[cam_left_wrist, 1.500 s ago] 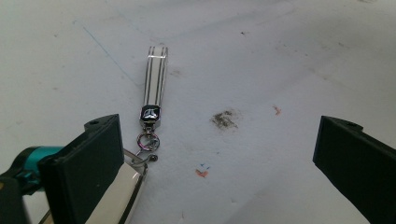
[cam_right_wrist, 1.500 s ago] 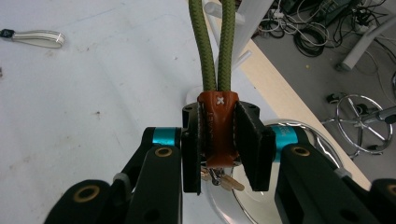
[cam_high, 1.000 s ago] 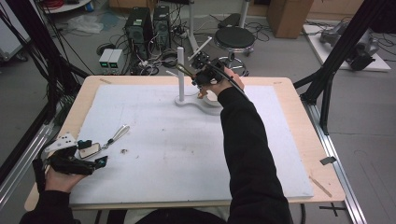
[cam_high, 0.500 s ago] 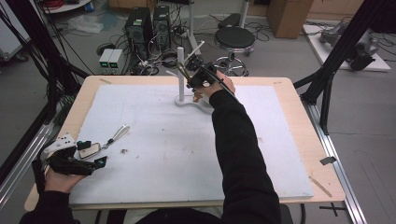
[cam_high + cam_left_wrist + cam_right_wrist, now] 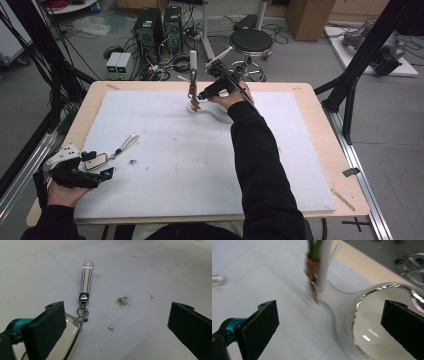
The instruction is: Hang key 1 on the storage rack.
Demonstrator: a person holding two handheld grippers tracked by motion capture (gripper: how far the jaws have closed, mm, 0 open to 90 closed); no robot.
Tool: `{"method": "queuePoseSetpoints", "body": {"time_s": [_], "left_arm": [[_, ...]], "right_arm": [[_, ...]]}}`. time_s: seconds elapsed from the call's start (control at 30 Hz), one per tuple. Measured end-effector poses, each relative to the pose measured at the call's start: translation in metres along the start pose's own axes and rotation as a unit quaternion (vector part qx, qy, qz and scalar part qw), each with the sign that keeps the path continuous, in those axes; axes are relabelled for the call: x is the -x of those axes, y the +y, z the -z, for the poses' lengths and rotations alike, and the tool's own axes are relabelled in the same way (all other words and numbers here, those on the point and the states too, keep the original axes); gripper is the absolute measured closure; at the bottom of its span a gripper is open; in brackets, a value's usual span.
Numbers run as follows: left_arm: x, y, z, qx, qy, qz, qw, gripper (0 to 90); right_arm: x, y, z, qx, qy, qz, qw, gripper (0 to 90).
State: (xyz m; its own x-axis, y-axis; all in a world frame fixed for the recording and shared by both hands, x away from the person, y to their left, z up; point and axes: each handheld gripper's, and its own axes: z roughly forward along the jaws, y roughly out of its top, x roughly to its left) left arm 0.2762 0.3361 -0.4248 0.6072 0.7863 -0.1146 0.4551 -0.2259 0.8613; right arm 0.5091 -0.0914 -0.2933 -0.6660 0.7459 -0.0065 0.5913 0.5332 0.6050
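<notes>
Keychain (image 5: 84,290) lies flat on the white mat (image 5: 200,160), just beyond the left gripper (image 5: 95,167); its pale striped strap points away from that gripper, long axis running from the metal ring (image 5: 82,311) out to the strap's far end. A shiny white fob (image 5: 65,340) sits at the ring's near side, touching the left gripper's one jaw, yet those jaws stand wide and clasp nothing. Well apart from the keychain, across the counter (image 5: 320,150), the right gripper (image 5: 202,95) has just been opening; nothing sits between its jaws. Ahead of it a white post (image 5: 193,75) stands upright, with a brownish, blurred piece (image 5: 313,282), perhaps a small circuit board, hanging point-down beside it.
</notes>
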Motion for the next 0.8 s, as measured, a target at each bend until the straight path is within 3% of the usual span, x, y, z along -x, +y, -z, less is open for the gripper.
{"method": "queuePoseSetpoints", "body": {"time_s": [0.17, 0.27, 0.37, 0.6, 0.7, 0.8], "left_arm": [[0.0, 0.0, 0.001, 0.004, -0.001, 0.003, 1.0, 2.3], [0.0, 0.0, 0.001, 0.003, -0.001, 0.001, 1.0, 2.3], [0.0, 0.001, 0.001, 0.003, 0.0, 0.001, 1.0, 2.3], [0.0, 0.001, 0.001, 0.003, 0.0, 0.002, 1.0, 2.3], [0.001, 0.001, 0.001, 0.004, -0.001, 0.001, 1.0, 2.3], [0.0, 0.001, 0.002, 0.005, 0.0, 0.001, 1.0, 2.3]], "right_arm": [[0.001, -0.015, 0.011, 0.003, 0.028, -0.011, 0.9996, 0.7], [0.005, -0.024, 0.016, -0.013, 0.017, -0.009, 0.9997, 0.7], [0.009, -0.032, 0.026, 0.012, 0.022, -0.019, 0.9995, 0.8], [0.02, -0.058, 0.042, 0.03, 0.017, -0.035, 0.9988, 0.8], [0.023, -0.067, 0.048, 0.017, 0.001, -0.032, 0.9993, 0.8], [0.024, -0.074, 0.058, 0.035, 0.003, -0.035, 0.9988, 0.8]]}}
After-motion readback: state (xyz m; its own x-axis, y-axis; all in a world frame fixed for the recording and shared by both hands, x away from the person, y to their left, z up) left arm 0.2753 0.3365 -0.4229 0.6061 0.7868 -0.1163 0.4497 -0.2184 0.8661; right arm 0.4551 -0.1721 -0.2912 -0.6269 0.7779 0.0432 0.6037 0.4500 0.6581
